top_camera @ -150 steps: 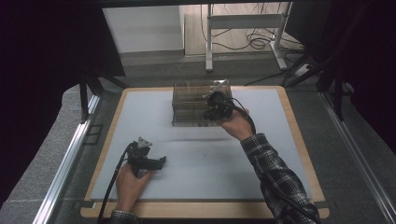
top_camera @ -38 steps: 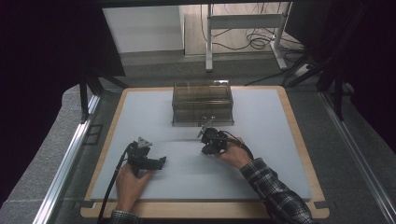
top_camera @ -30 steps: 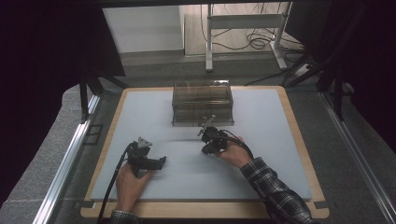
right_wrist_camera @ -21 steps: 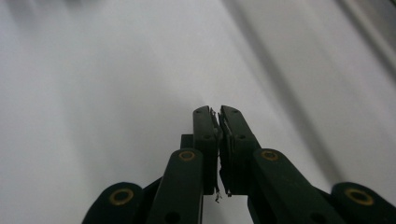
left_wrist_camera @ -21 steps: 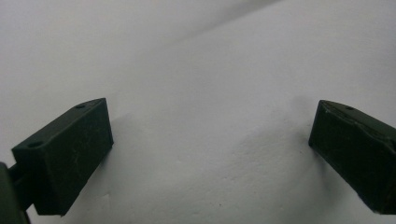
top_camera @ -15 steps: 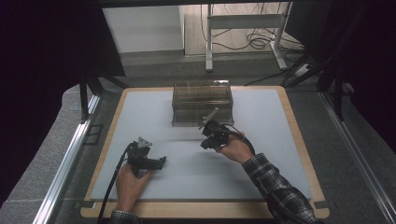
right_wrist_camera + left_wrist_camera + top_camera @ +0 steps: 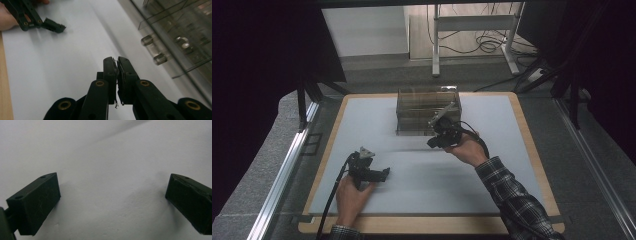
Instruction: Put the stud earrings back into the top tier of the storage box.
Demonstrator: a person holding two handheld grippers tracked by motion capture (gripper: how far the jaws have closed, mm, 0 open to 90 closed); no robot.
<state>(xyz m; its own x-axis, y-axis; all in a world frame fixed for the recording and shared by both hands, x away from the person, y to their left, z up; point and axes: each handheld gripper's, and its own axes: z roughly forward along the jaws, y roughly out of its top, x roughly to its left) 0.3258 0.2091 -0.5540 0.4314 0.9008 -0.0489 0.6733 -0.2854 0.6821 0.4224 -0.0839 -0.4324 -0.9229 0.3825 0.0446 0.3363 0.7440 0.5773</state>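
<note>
A clear organiser box (image 7: 428,111) is set on the table mat (image 7: 492,170), at the far middle of it. The right gripper (image 7: 435,141) is held just near of the box's right front corner, close beside it, while the left gripper (image 7: 384,174) is placed well apart from both, toward the near left of the mat. The mat is bordered by a wooden frame (image 7: 532,145) on its left, right and near sides.

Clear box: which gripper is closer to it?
Right. The right gripper hangs just off the front right corner of the clear box, jaws shut. The left gripper sits far off toward the near left of the mat, jaws open.
</note>
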